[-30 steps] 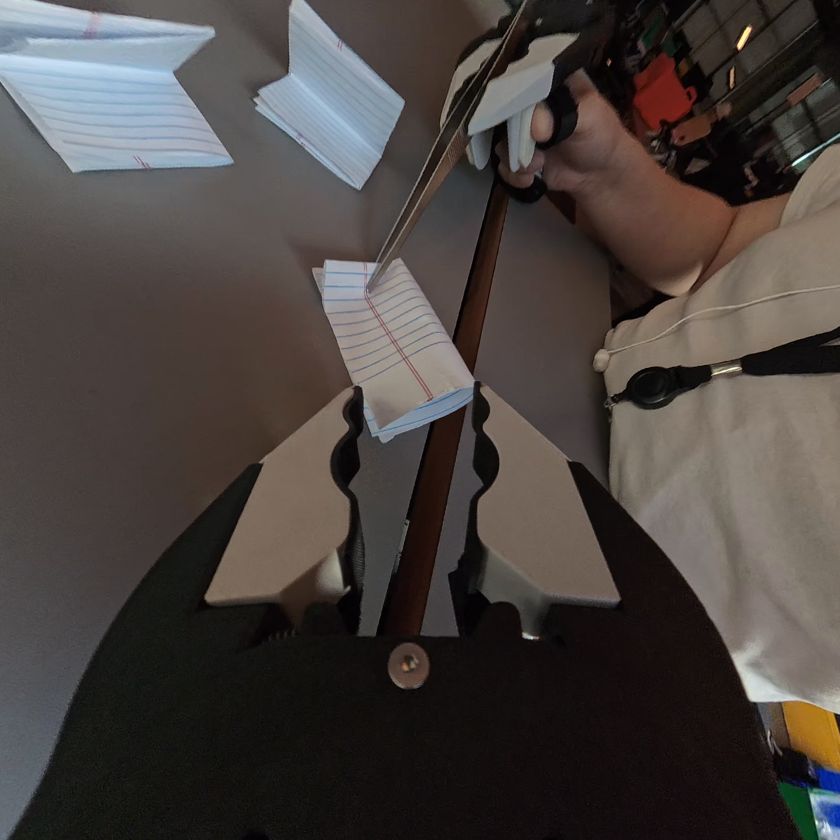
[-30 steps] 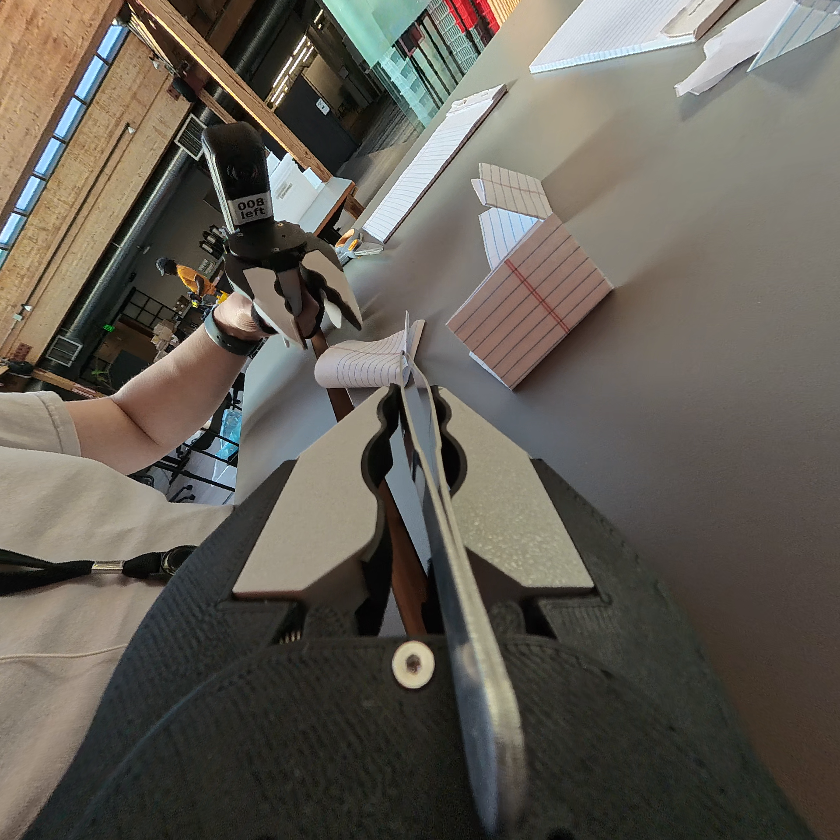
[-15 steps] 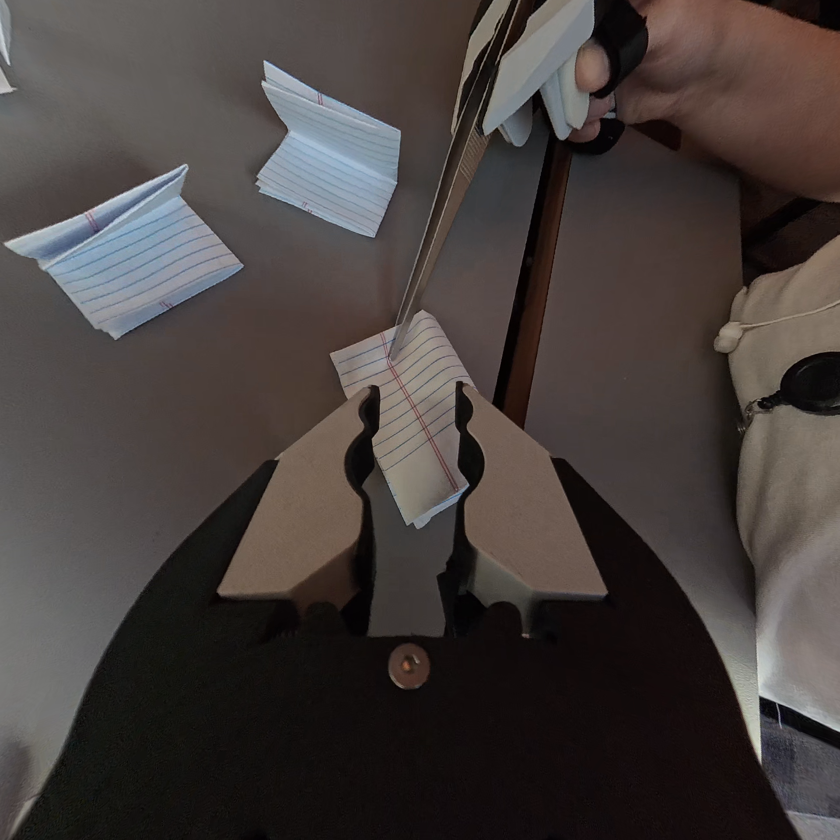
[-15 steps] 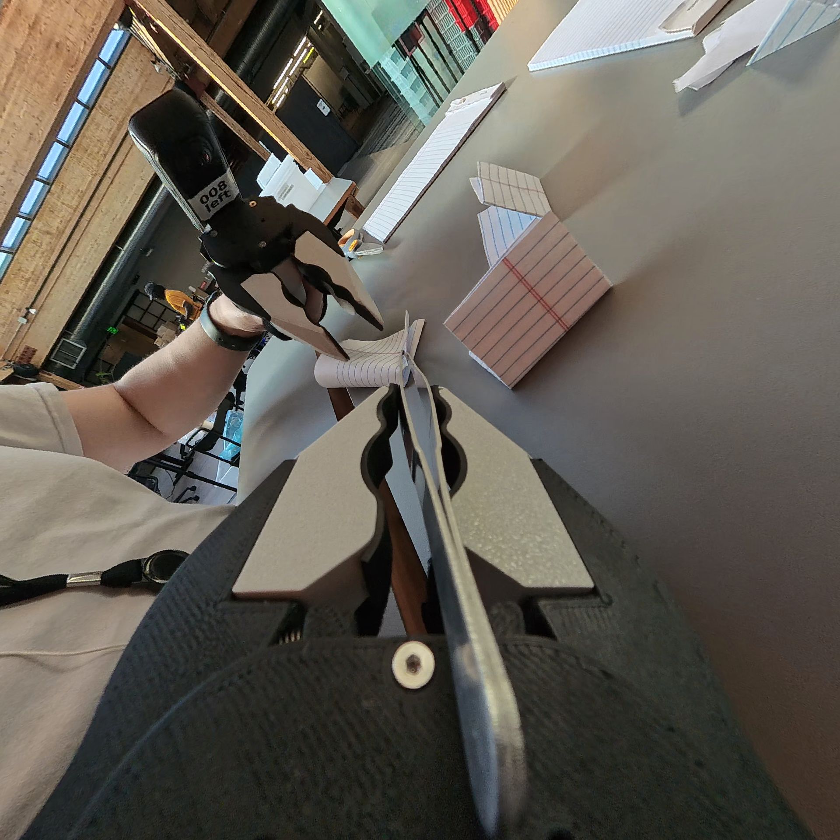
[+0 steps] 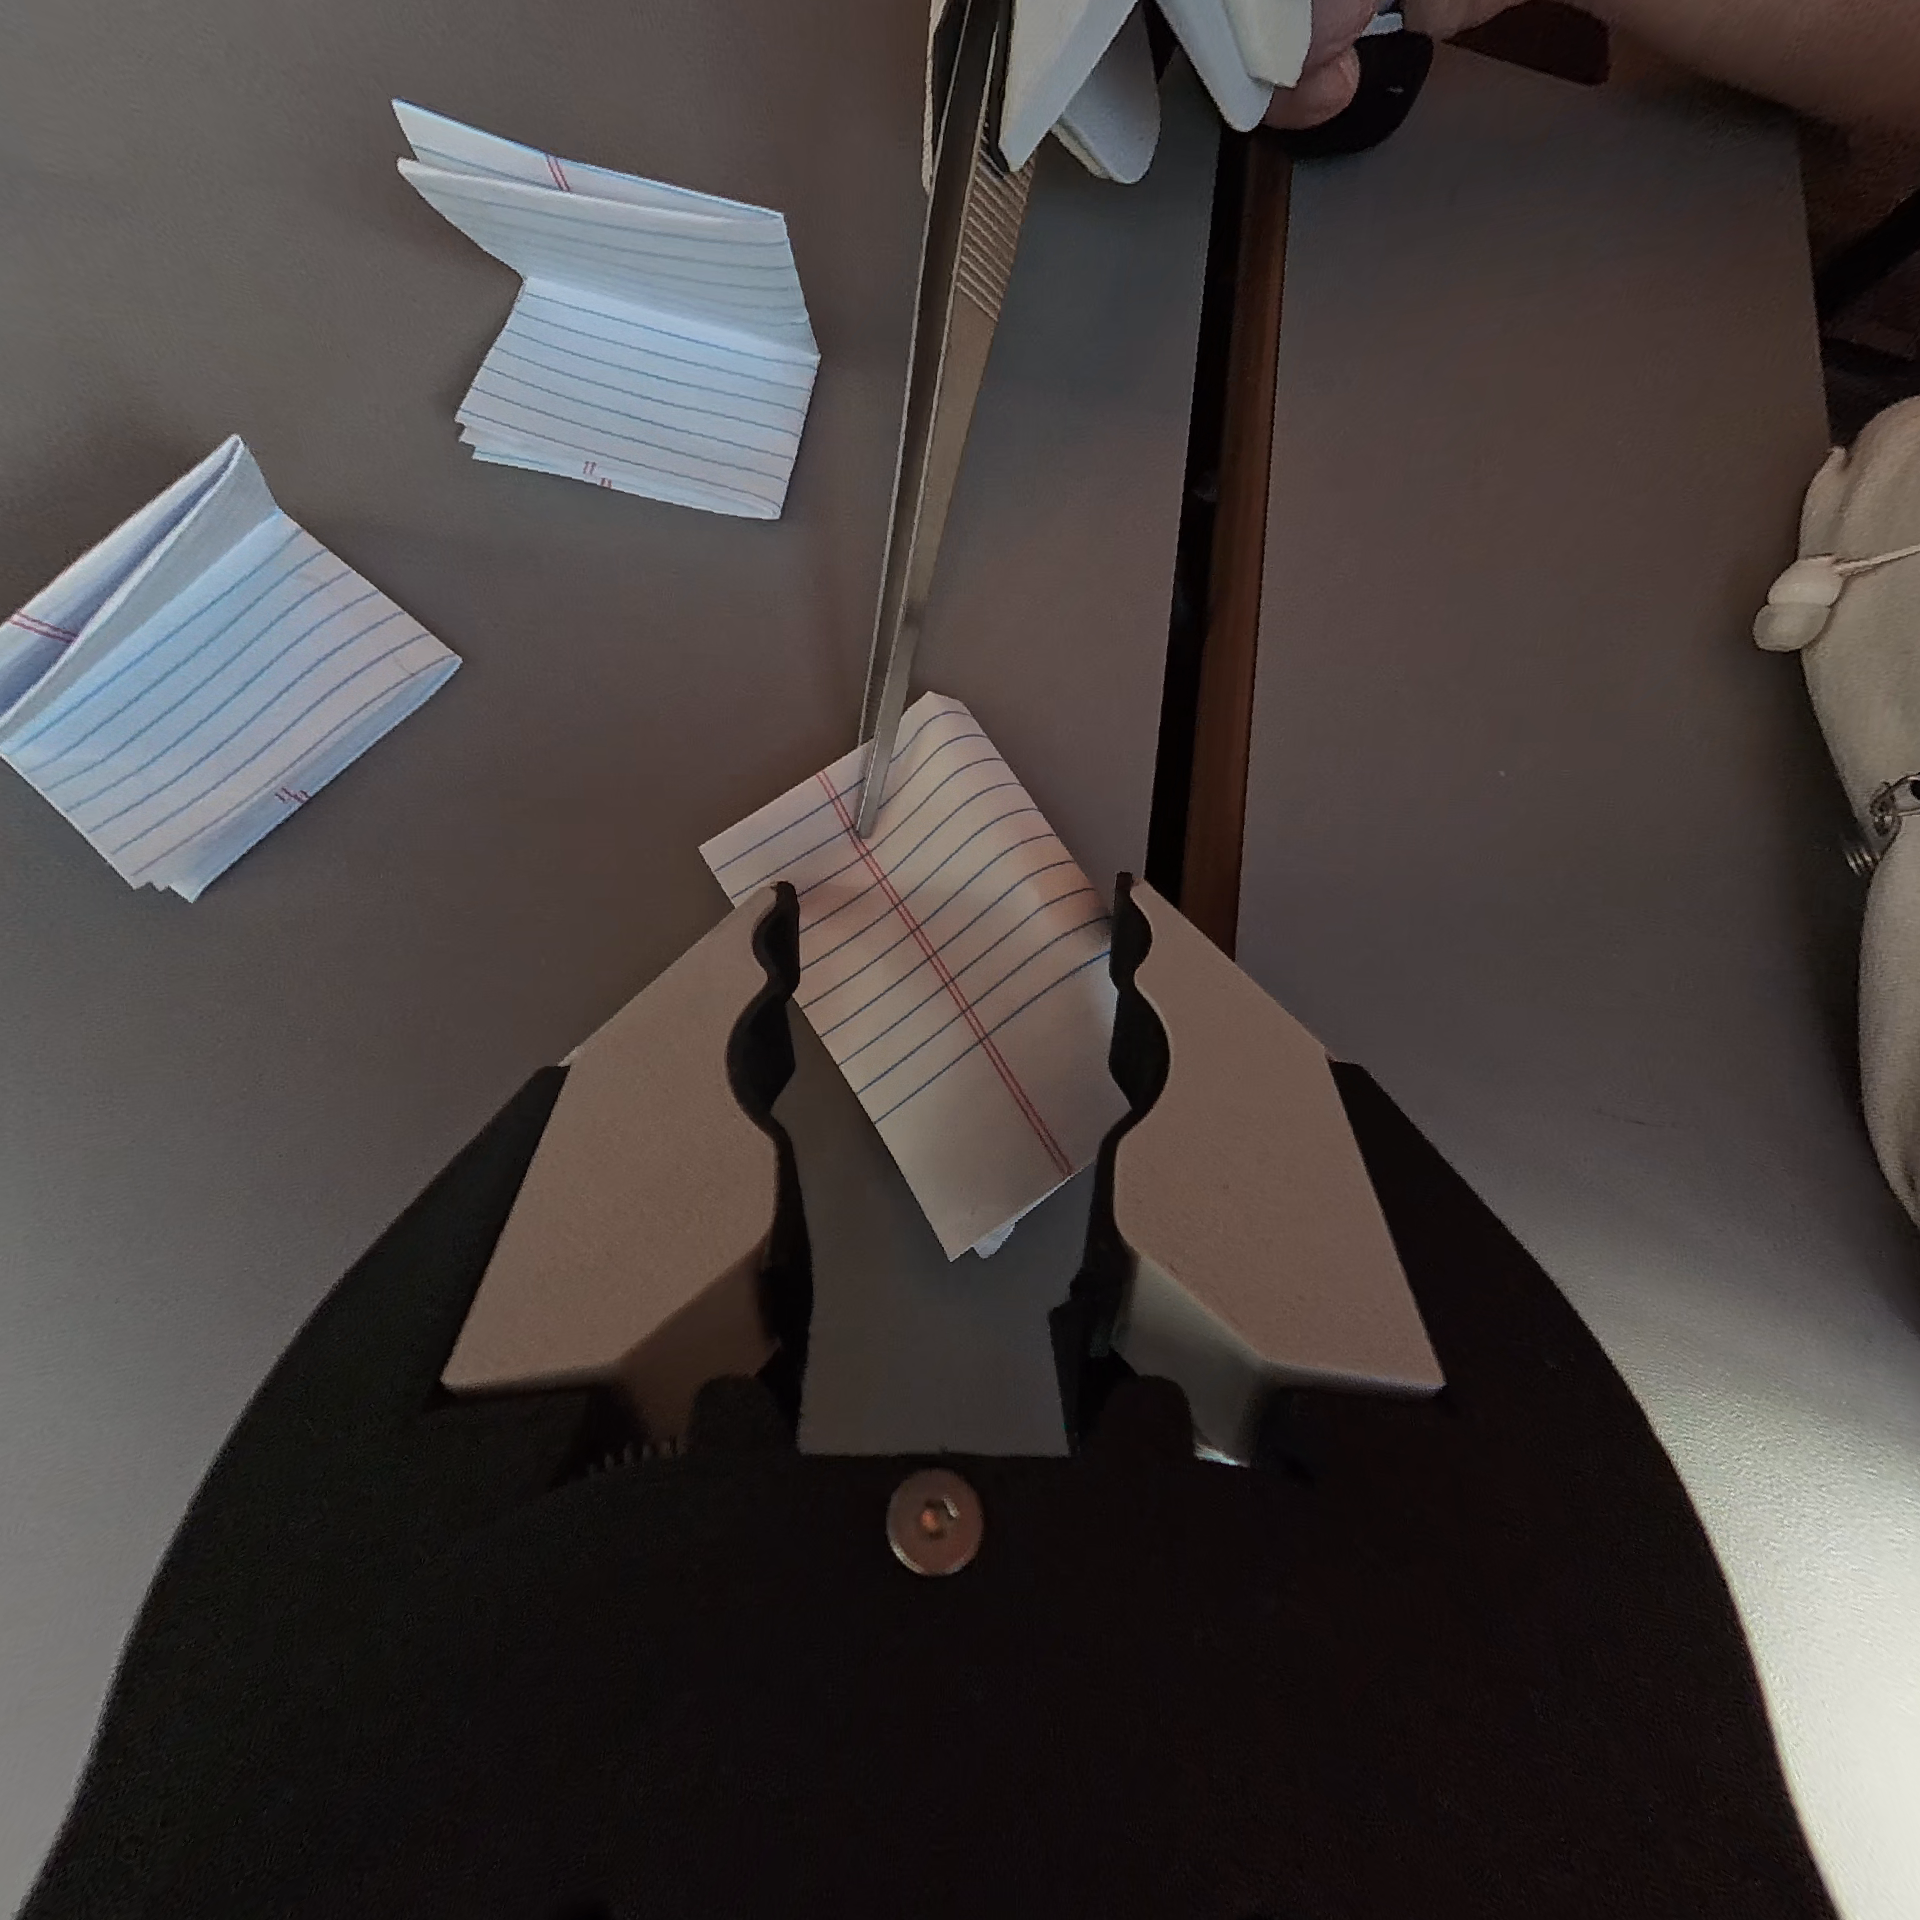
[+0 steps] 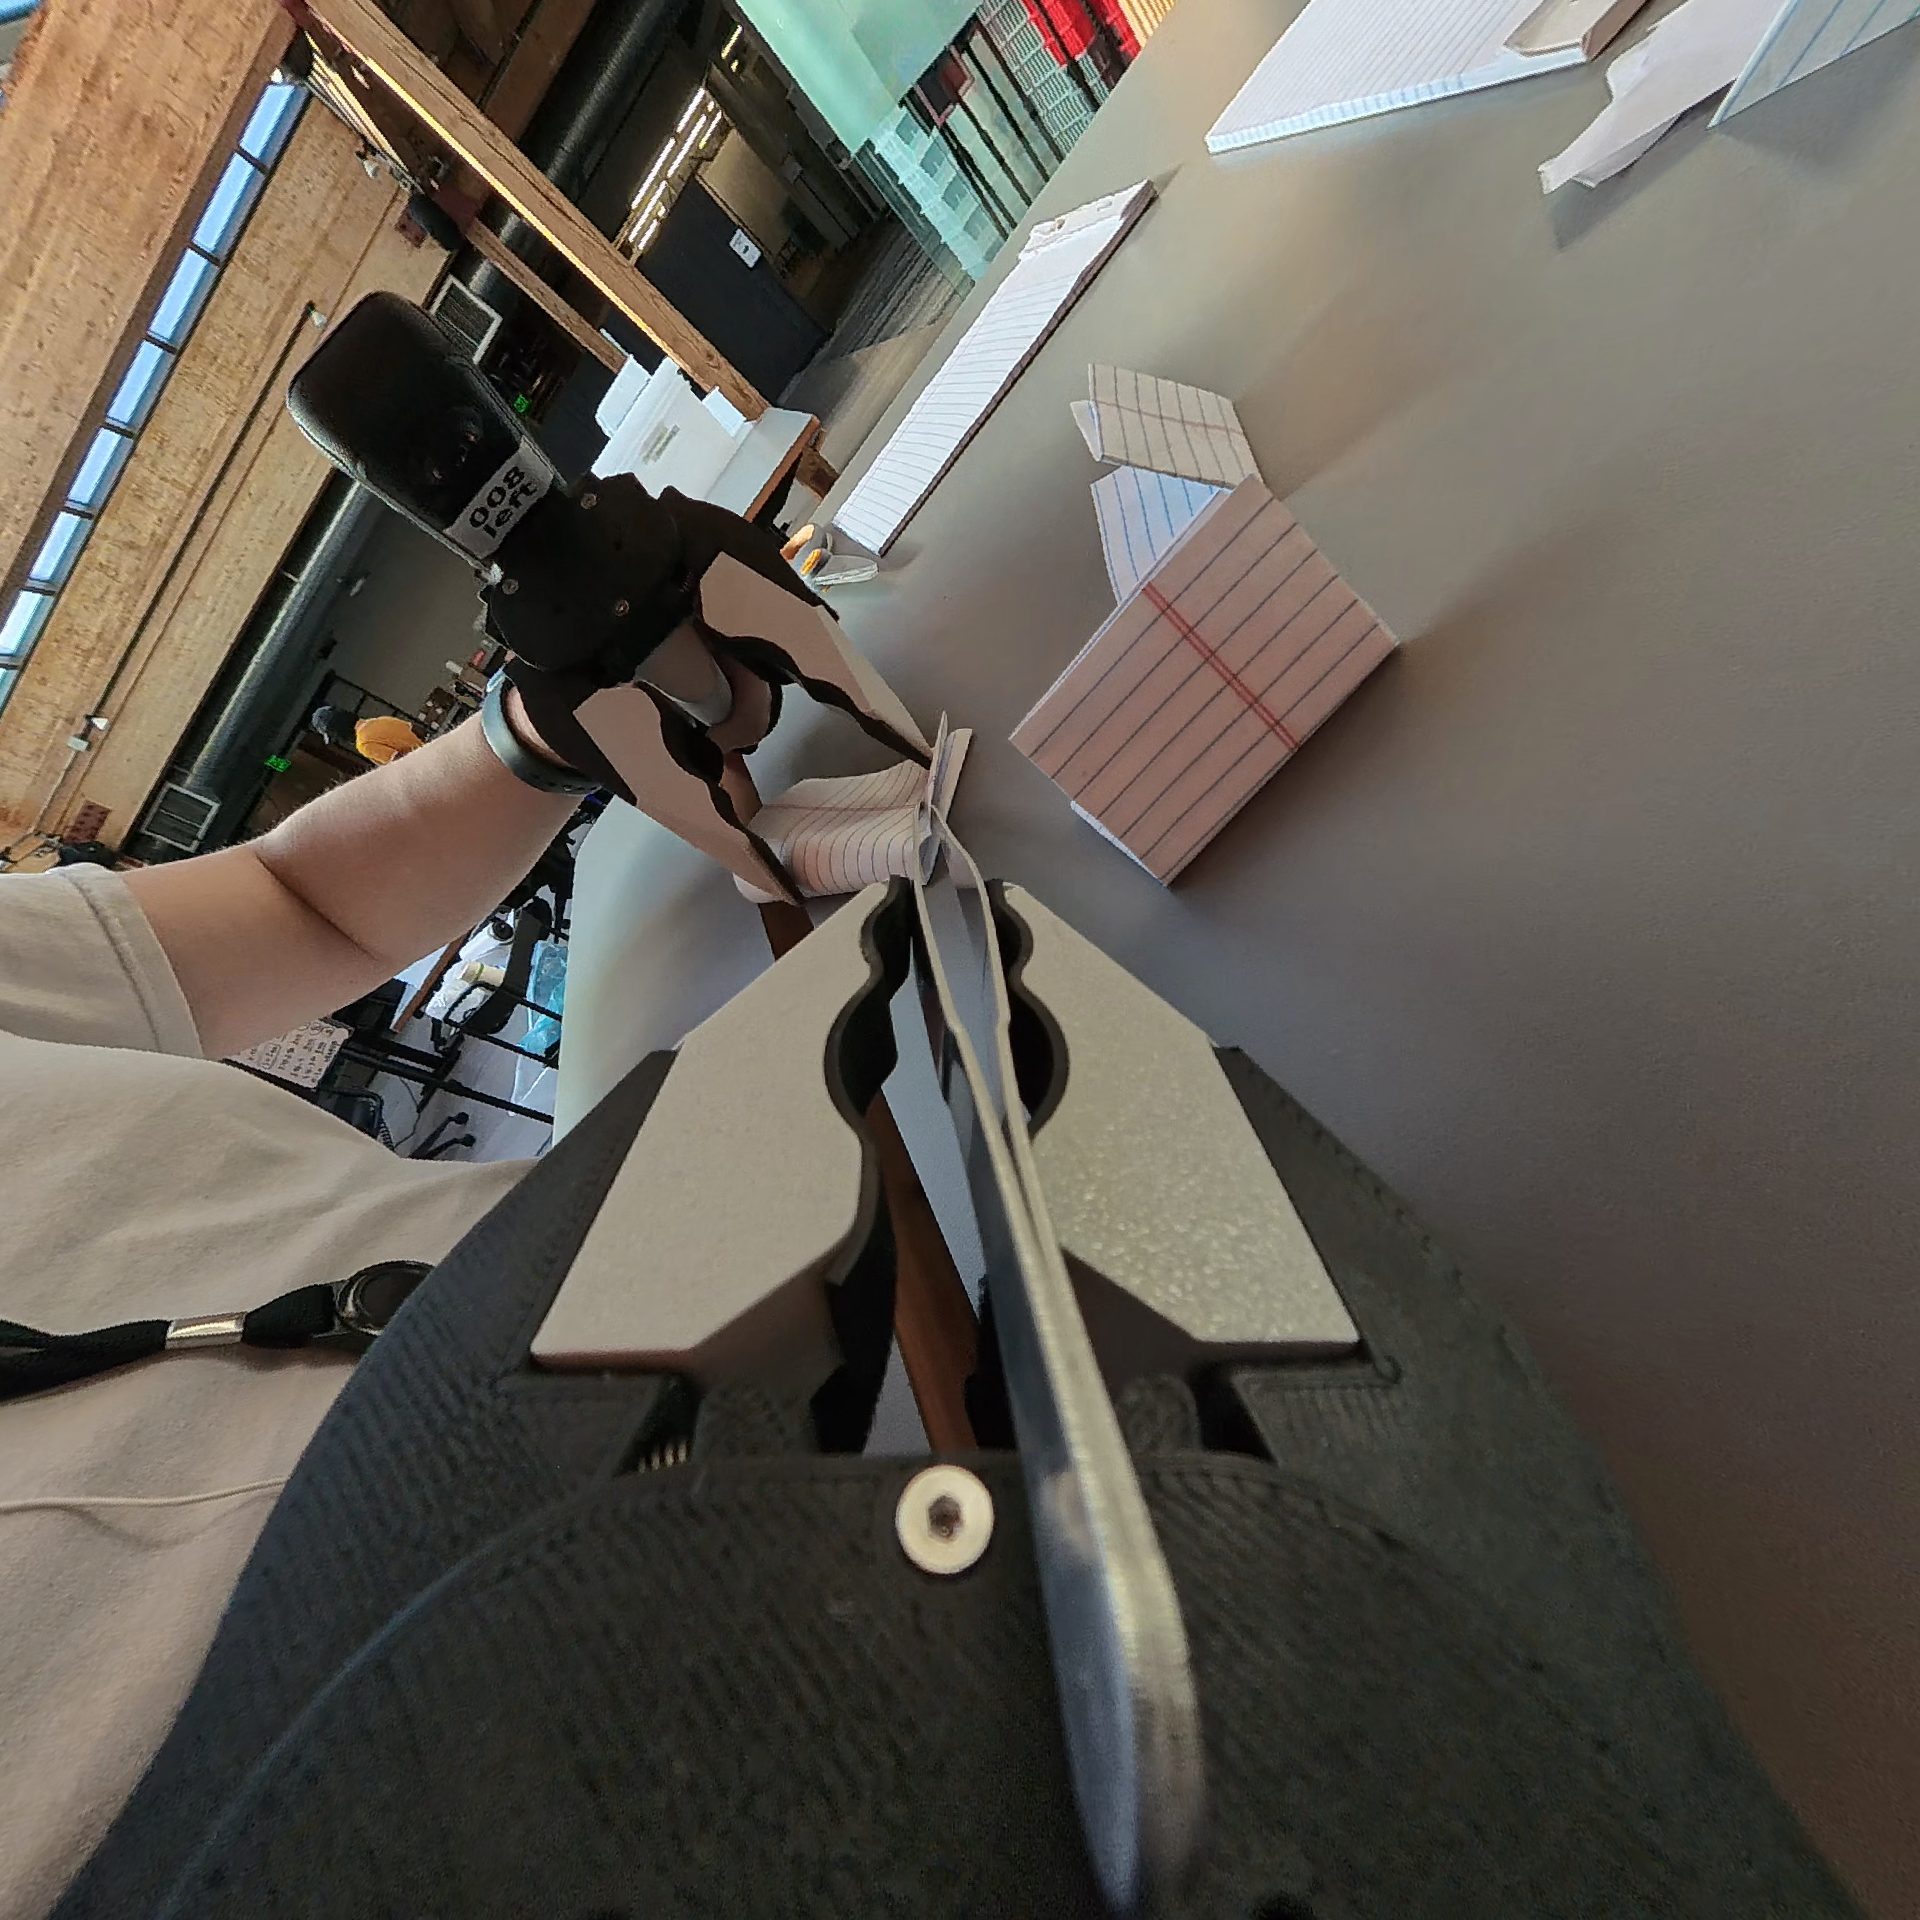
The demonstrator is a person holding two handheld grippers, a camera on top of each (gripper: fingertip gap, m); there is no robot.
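Clamped tight in the right gripper: long steel tweezers, reaching forward and down to a small folded note of lined paper. At the tweezer tips, pressed almost together, the note's far edge; seemingly nipped and lifted a little in the right wrist view, though from above only contact at the red margin line can be made out. Poised over the same note, the left gripper, spread wide, one finger at either side, the paper between them and not squeezed; whether touching it, cannot tell. Lying on the grey desk, near the edge by the person and just beside a brown strip running across the top. Folded small already, several layers showing at its near corner. Farther in toward the desk's middle, well apart from the note, two more folded sheets, each creased and partly sprung open, untouched by either gripper. Toward the far edge, a flat lined pad. At the right of the left wrist view, a pale shirt.
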